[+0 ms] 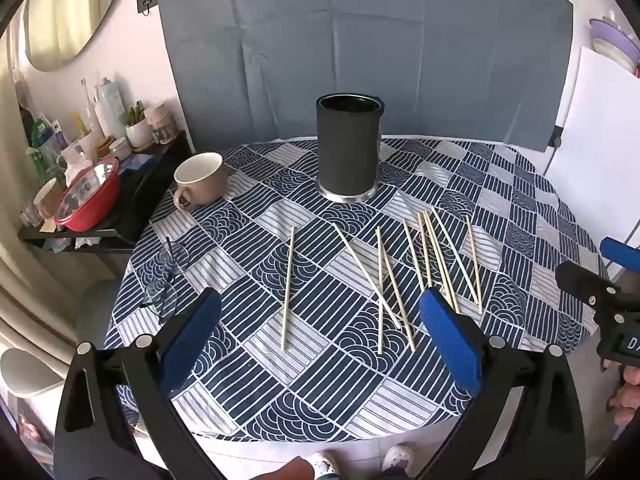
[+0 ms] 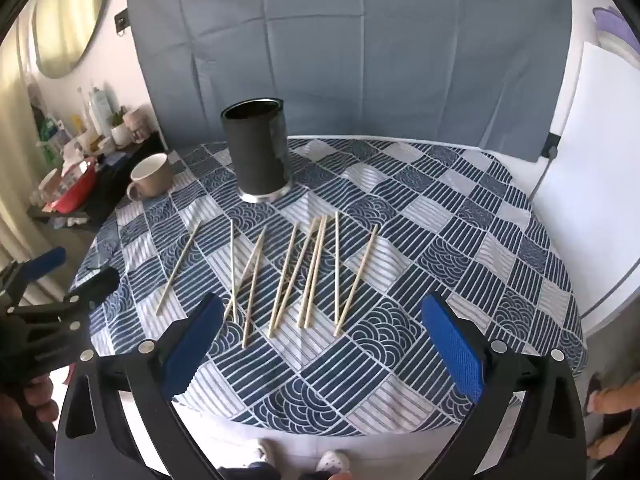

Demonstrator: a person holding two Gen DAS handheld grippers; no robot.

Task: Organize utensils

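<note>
The left claw [image 1: 320, 340] stands wide open — its two blue pads [image 1: 191, 340] far apart, nothing between them — and tilts downward from the near edge. The right claw [image 2: 324, 344] matches it: blue pads [image 2: 454, 350] spread wide, empty, angled down the same way. Each claw shows at the edge of the other's view, side by side and well apart. Fingers of a hand [image 1: 628, 396] wrap the right handle; another hand [image 2: 30, 400] grips the left one.
</note>
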